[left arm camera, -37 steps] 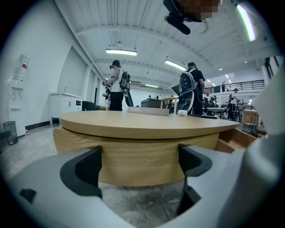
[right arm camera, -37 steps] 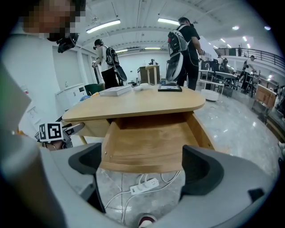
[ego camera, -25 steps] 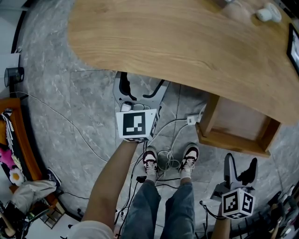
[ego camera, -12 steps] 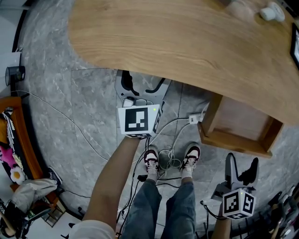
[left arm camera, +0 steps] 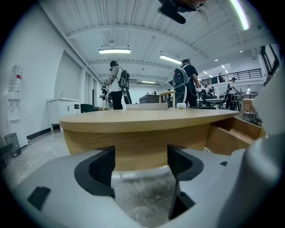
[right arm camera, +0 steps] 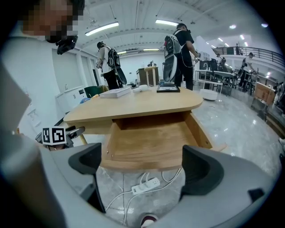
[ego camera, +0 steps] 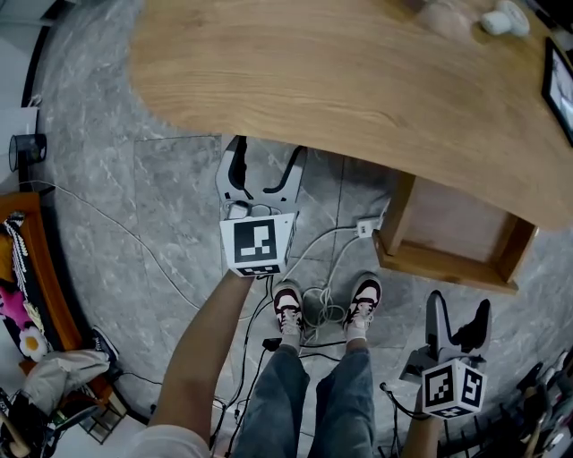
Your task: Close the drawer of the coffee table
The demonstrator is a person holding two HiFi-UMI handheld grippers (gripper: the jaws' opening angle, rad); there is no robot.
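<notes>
The coffee table (ego camera: 358, 80) has a light wooden oval top. Its drawer (ego camera: 452, 237) stands pulled out at the right, toward my feet, and is empty inside. My left gripper (ego camera: 262, 170) is low over the floor at the table's near edge, left of the drawer. Its jaws are closing with nothing between them. The left gripper view faces the table's side (left arm camera: 142, 120), with the open drawer (left arm camera: 234, 133) at the right. My right gripper (ego camera: 458, 324) stands open in front of the drawer (right arm camera: 149, 142), a short way off its front edge, holding nothing.
A white power strip (ego camera: 365, 229) and several cables lie on the grey stone floor between my feet (ego camera: 286, 309) and the drawer. A white object (ego camera: 497, 20) and a dark frame (ego camera: 557, 85) rest on the table. An orange shelf (ego camera: 36, 268) with clutter is at the left.
The left gripper's jaws have come closer together, and the gripper has rolled slightly. The right gripper has stayed where it was.
</notes>
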